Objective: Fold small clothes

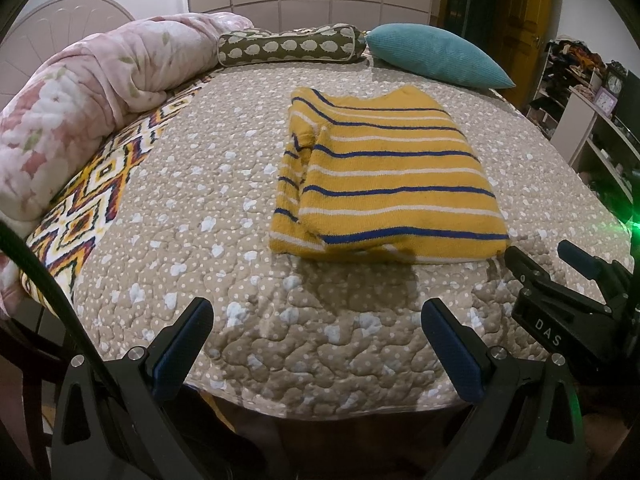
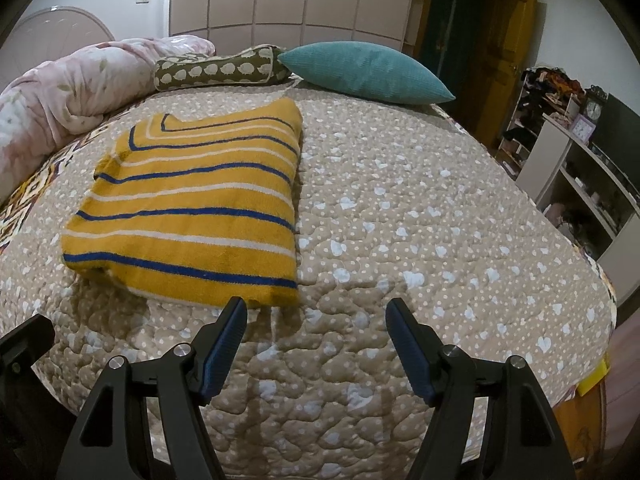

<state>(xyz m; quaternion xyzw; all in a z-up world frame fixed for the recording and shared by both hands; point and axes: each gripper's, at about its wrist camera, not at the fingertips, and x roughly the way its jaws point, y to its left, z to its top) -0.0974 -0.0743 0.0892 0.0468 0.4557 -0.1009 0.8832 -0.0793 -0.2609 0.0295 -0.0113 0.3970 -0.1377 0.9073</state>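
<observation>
Squarely folded sweater (image 1: 384,176); open quilt (image 2: 440,220) rightward.

The folded sweater (image 1: 384,184) hides its own lower layers; only the edges of the left sleeve fold show. The shelf unit (image 2: 580,184) right of the bed holds things too small and dim to name, and the picture's round edge cuts it off. The pink duvet (image 1: 80,100) left of the sweater runs out of the left wrist view. The right tool (image 1: 560,280) shows there only in part, its body lost in the dark corner. Each tool's handle lies below the frame.
</observation>
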